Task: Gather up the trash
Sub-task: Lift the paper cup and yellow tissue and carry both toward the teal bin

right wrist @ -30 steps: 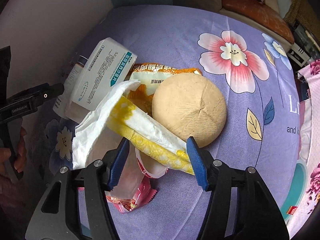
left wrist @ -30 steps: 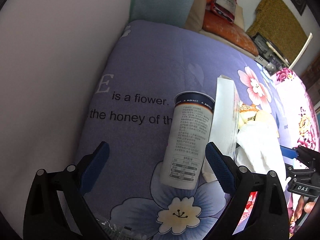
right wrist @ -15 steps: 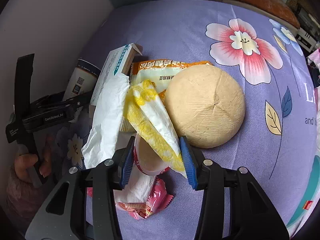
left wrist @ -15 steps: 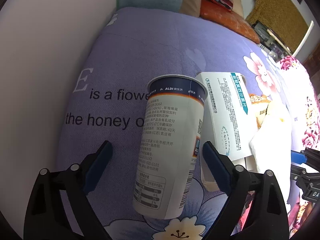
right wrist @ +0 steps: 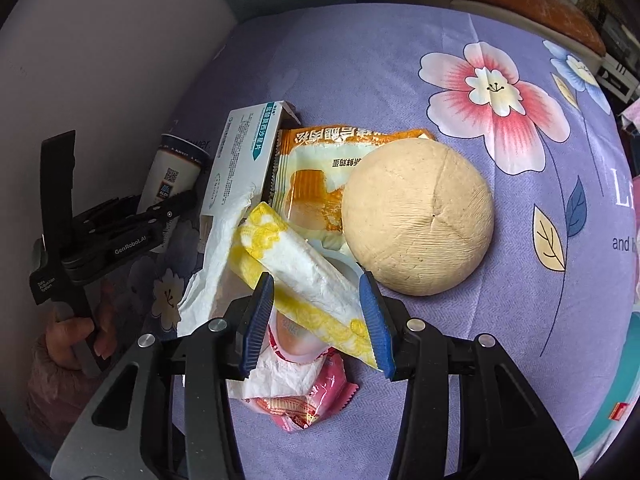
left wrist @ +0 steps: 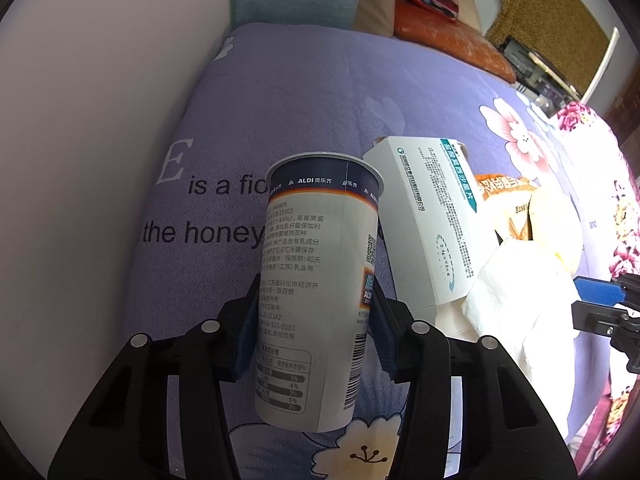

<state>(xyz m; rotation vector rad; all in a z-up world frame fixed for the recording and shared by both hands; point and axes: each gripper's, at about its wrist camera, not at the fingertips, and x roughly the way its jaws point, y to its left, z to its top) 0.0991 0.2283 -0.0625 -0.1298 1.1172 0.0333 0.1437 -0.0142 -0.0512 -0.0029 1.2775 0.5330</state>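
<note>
my left gripper (left wrist: 314,316) had its jaws clamped on the light, crushable cup (left wrist: 320,280) mid-body; my right gripper (right wrist: 316,316) pinched the soft, limp napkin (right wrist: 304,276).

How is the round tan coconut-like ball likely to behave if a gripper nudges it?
The ball looks hard and rounded, so it would probably roll across the soft purple bedspread. Its bulk suggests weight; open fingers may slip off.

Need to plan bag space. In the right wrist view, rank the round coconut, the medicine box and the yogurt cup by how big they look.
1. Coconut, clearly largest.
2. Medicine box.
3. Yogurt cup, smallest, but it sits farther off and is partly hidden by the left gripper, so its true size is unsure.
</note>
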